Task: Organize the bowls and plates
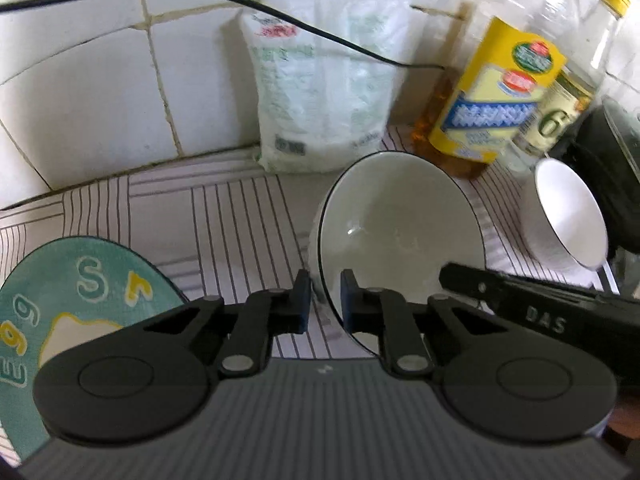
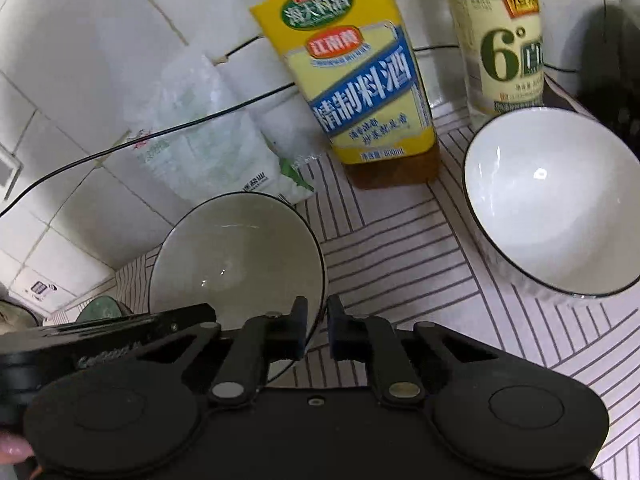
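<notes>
Left gripper (image 1: 325, 286): clamped on near bowl's (image 1: 400, 236) left rim.
Right gripper (image 2: 317, 322): clamped on that bowl's right rim.
Plate (image 1: 76, 304): teal, lettered, far left on striped counter (image 1: 240, 220).
Bag (image 1: 324, 92): white, against tiled wall behind bowl.
Bottles (image 2: 368, 80): two, standing right of bag.
Second bowl (image 2: 556, 200): white, rightmost, before bottles.

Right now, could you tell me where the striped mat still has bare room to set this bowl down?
Free: the striped mat between the green plate, the tiled wall and the white bag; also the strip between the gripped bowl and the second bowl. Crowded: the back right, with the yellow-labelled bottle, the clear bottle and a dark pot.
</notes>
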Action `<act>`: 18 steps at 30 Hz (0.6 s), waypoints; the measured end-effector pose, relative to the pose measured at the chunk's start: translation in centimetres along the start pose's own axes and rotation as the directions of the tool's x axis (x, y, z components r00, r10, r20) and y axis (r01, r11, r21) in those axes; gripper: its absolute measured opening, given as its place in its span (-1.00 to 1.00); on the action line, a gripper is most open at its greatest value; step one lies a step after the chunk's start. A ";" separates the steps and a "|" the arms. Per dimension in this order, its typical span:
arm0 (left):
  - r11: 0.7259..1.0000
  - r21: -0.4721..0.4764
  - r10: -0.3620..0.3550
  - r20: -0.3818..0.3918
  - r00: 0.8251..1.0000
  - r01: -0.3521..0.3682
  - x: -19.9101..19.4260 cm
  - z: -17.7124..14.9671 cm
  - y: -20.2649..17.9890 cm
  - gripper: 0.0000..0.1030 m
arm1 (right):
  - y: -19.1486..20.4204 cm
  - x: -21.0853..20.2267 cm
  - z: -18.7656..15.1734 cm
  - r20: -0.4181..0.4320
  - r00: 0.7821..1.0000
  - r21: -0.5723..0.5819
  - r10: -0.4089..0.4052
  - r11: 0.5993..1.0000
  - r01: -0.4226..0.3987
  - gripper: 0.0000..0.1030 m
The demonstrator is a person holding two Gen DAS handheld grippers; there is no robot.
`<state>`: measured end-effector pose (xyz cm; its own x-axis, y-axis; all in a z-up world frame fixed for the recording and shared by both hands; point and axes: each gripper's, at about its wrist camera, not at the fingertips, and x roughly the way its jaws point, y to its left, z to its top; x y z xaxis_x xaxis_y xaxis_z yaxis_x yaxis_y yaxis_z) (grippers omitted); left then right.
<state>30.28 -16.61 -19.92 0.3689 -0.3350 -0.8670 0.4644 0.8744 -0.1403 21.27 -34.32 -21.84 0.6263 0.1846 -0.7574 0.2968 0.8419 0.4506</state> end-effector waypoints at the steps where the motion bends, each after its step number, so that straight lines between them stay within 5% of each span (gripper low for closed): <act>1: 1.000 -0.006 -0.007 -0.015 1.000 0.007 -0.3 0.0 -0.1 -0.73 | 0.1 -0.1 -0.1 -0.001 1.000 -0.004 -0.007 1.000 0.007 -0.76; 18: 0.998 0.057 0.012 -0.014 1.000 -0.011 -10.4 -2.7 -2.7 -0.72 | 1.7 -10.4 -3.4 0.071 0.991 0.034 0.116 0.992 -0.118 -0.74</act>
<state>23.02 -14.56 -11.76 0.3630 -0.3200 -0.8751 0.5053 0.8567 -0.1037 12.82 -33.08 -14.81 0.7062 0.2443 -0.6646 0.2450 0.7963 0.5530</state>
